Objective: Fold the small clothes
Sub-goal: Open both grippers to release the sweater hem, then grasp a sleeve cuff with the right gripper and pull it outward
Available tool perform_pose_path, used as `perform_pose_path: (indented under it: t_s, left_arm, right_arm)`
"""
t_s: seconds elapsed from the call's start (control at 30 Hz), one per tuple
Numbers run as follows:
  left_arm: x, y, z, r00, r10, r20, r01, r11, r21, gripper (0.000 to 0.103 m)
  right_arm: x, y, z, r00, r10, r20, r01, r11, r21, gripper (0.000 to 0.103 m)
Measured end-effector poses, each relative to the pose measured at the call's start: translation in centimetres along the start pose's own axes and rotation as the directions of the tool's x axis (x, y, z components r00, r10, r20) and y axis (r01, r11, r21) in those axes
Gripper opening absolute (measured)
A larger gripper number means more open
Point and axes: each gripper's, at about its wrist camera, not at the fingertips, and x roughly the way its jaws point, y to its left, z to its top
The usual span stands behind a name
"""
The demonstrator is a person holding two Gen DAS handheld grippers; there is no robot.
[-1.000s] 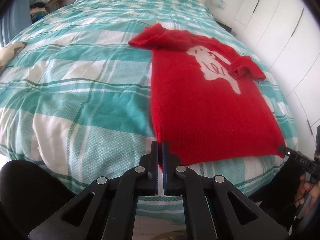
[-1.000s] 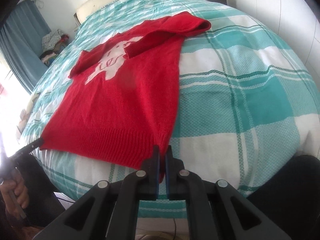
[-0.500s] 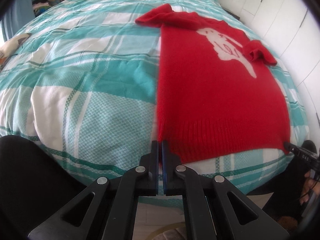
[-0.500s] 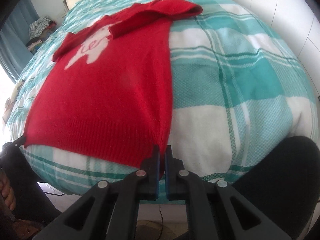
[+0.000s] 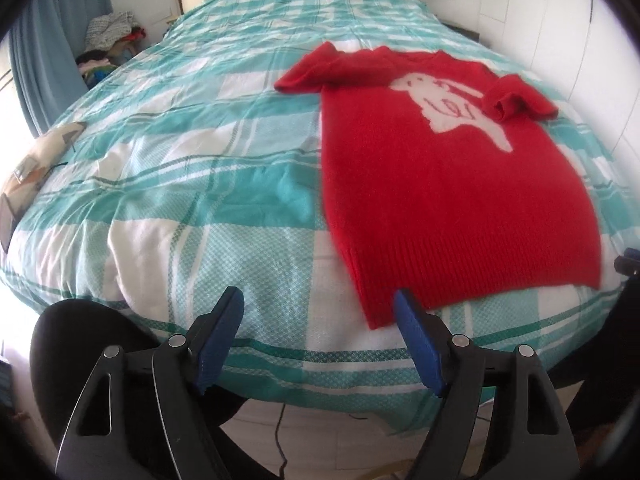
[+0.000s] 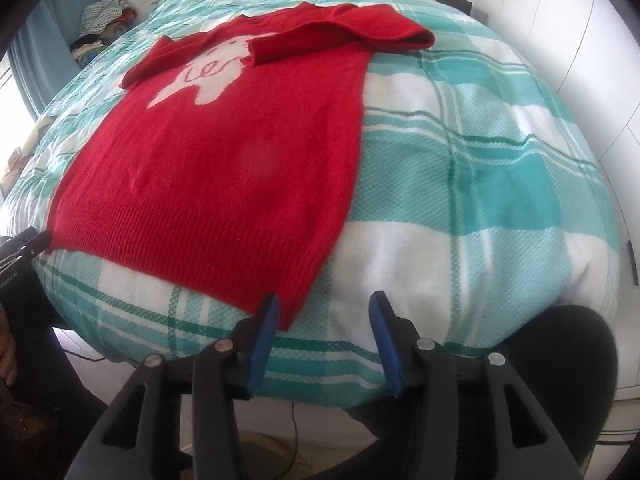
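Observation:
A small red knit sweater (image 5: 448,184) with a white animal on the chest lies flat, face up, on the bed, hem towards me. Both sleeves are folded in over the chest. It also shows in the right wrist view (image 6: 224,168). My left gripper (image 5: 320,320) is open and empty, just off the hem's left corner. My right gripper (image 6: 324,316) is open and empty, just off the hem's right corner. Neither touches the sweater.
The bed has a teal and white checked cover (image 5: 168,184). White wardrobe doors (image 5: 580,20) stand along the right. A blue curtain (image 5: 48,40) and a pile of clothes (image 5: 108,36) are at the far left. A patterned cushion (image 5: 36,160) lies at the bed's left edge.
Both grippers were shut on the hem corners; now both have opened and let go. The sweater lies flat on the bed and both grippers have drawn back a little.

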Motion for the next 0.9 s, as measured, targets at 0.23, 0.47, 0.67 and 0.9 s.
perform_pose_path:
  t_s: [0.23,0.47,0.67,0.9]
  left_arm:
    - [-1.8,3.0,3.9,0.990,-0.053,0.133,0.066,0.993,-0.095,0.083]
    - [1.1,4.7,3.9,0.975,-0.030,0.221,0.080,0.972,-0.221,0.083]
    - [3.0,6.1,3.5,0.988,-0.035,0.151,0.075,0.960,-0.270,0.083]
    - [3.6,6.3,3.3,0.990,-0.057,0.132,0.094,0.953,-0.290,0.083]
  right_arm:
    - [-5.7,0.5,9.6,0.961,-0.032,0.276,0.143,0.908,-0.393,0.075]
    - [5.0,8.8,16.1,0.976,-0.088,0.199,0.217,0.348,-0.912,0.071]
    - [12.3,11.7,17.9,0.970,-0.159,0.184,0.203,0.113,-0.973,0.062]
    - [9.0,6.1,24.4,0.998,-0.016,0.062,0.058,0.620,-0.783,0.010]
